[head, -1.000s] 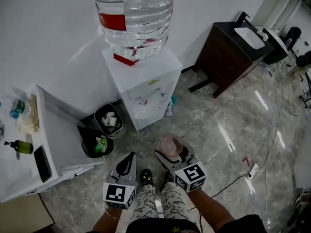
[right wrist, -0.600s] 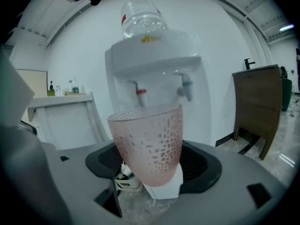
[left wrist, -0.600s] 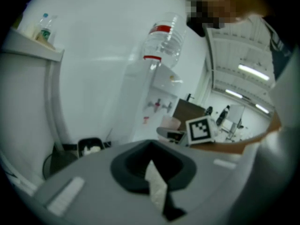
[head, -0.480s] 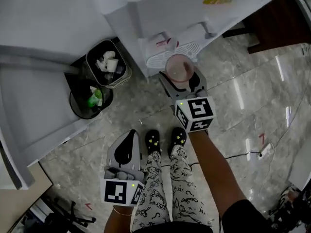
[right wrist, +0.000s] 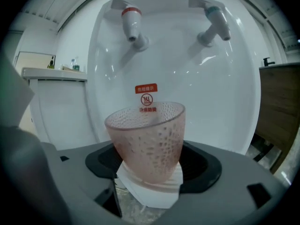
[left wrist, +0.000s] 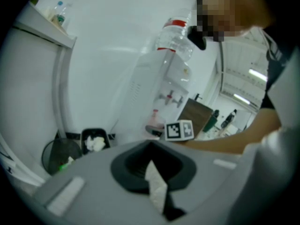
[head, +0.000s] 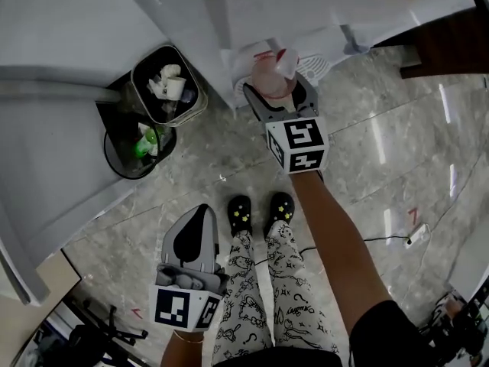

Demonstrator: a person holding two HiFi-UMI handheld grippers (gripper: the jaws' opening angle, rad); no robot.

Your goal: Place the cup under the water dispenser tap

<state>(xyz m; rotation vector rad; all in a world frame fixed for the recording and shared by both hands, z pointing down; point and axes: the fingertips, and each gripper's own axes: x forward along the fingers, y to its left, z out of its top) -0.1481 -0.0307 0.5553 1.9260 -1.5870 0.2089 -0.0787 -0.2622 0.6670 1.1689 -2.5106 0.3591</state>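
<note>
**Cup close to the tap**

Head view: the right claw [head: 273,89] grips the pink cup [head: 269,73] at the water dispenser [head: 306,6] front.
Left gripper view: the left claw [left wrist: 157,193] is closed and empty.
Right gripper view: the cup sits lower than the red tap [right wrist: 132,25], with free room above its rim.

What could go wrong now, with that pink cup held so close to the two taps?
1. The pink cup is lined up nearer the red tap than the blue tap. Red is probably the hot one, so it could end up under the wrong spout.
2. The right tongs grip only the cup's narrow base. If its rim bumps the dispenser's back wall, the cup might tip or slip.
</note>
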